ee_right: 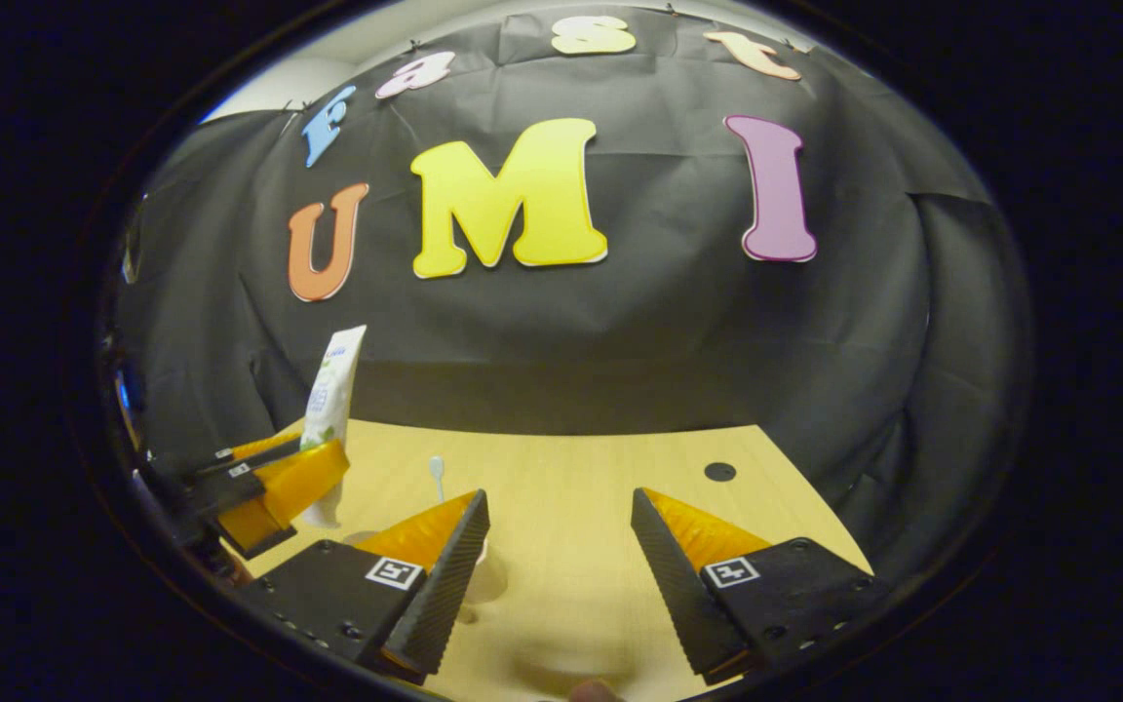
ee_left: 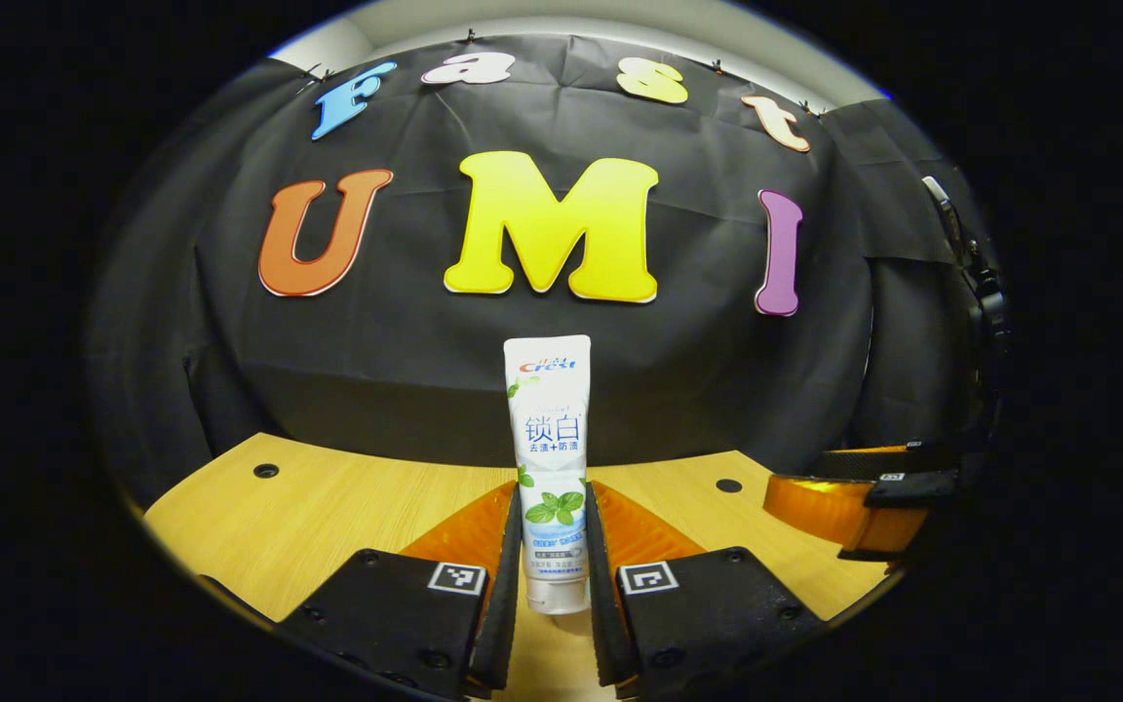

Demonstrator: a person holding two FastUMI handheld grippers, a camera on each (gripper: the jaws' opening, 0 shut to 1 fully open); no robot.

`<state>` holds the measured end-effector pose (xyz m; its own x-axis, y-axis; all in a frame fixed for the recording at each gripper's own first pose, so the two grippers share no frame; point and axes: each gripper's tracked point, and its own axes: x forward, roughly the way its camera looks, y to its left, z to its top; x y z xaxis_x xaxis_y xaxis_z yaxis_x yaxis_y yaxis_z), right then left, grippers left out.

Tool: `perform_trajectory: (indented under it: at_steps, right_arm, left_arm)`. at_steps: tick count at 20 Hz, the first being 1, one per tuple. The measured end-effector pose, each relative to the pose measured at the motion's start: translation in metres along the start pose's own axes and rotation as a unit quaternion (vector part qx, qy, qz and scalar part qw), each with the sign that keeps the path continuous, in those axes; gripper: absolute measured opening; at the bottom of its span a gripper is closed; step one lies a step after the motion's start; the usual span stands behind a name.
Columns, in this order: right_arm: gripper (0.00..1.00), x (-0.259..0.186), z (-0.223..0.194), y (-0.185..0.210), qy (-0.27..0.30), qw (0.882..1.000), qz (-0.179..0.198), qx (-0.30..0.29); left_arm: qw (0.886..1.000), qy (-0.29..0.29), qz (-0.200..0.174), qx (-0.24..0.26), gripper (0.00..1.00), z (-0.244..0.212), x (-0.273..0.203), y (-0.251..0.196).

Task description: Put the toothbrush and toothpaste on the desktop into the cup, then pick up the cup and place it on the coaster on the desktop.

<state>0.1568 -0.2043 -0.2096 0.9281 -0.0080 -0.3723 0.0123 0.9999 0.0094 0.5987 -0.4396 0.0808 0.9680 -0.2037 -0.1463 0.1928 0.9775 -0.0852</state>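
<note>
Toothpaste (ee_left: pixel 550 458) held upright above the surface (ee_left: pixel 328 507), clamped between the left gripper (ee_left: pixel 552 575) fingers.
Right gripper (ee_right: pixel 560 546) fingers spread, nothing grasped; toothbrush (ee_right: pixel 438 476) seen beyond them.

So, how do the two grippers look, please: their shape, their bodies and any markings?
The left gripper has two wedge-shaped fingers on flat black blocks with small screws; each block carries a square black-and-white marker. Translucent orange panels back the fingers. The right gripper has the same build: black blocks, one square marker each, orange panels, and ribbed inner faces on the tapering fingers.
</note>
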Motion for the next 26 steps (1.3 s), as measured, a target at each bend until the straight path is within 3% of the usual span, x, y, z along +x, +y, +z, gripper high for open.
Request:
perform_trajectory:
  at_steps: [11, 17, 18, 19, 21, 22, 23, 26]
  right_arm:
    - [0.92, -0.002, -0.043, -0.04, 0.051, 0.998, -0.024, -0.013]
    - [0.92, -0.001, -0.044, -0.038, 0.05, 0.998, -0.021, -0.008]
    - [0.92, -0.001, -0.043, -0.037, 0.051, 0.998, -0.02, -0.008]
    - [0.92, -0.002, -0.045, -0.037, 0.052, 0.998, -0.021, -0.008]
    - [0.93, -0.003, -0.046, -0.037, 0.052, 0.998, -0.021, -0.007]
    - [0.92, -0.004, -0.046, -0.036, 0.052, 0.998, -0.022, -0.006]
    - [0.93, -0.005, -0.047, -0.035, 0.052, 0.998, -0.021, -0.006]
    - [0.93, -0.008, -0.047, -0.031, 0.051, 0.998, -0.02, -0.009]
  left_arm:
    - [1.0, -0.003, -0.015, 0.019, 0.36, -0.057, 0.056, -0.03]
    - [0.999, 0.01, -0.015, 0.033, 0.38, -0.082, 0.053, -0.031]
    - [0.999, 0.012, -0.015, 0.029, 0.46, -0.085, 0.051, -0.031]
    - [0.999, 0.015, -0.014, 0.027, 0.4, -0.086, 0.05, -0.031]
    - [0.999, 0.02, -0.01, 0.024, 0.41, -0.089, 0.048, -0.028]
    - [0.999, 0.021, -0.01, 0.023, 0.48, -0.091, 0.046, -0.027]
    - [0.999, 0.023, -0.01, 0.021, 0.43, -0.092, 0.045, -0.027]
    - [0.999, 0.01, -0.01, 0.033, 0.46, -0.084, 0.04, -0.028]
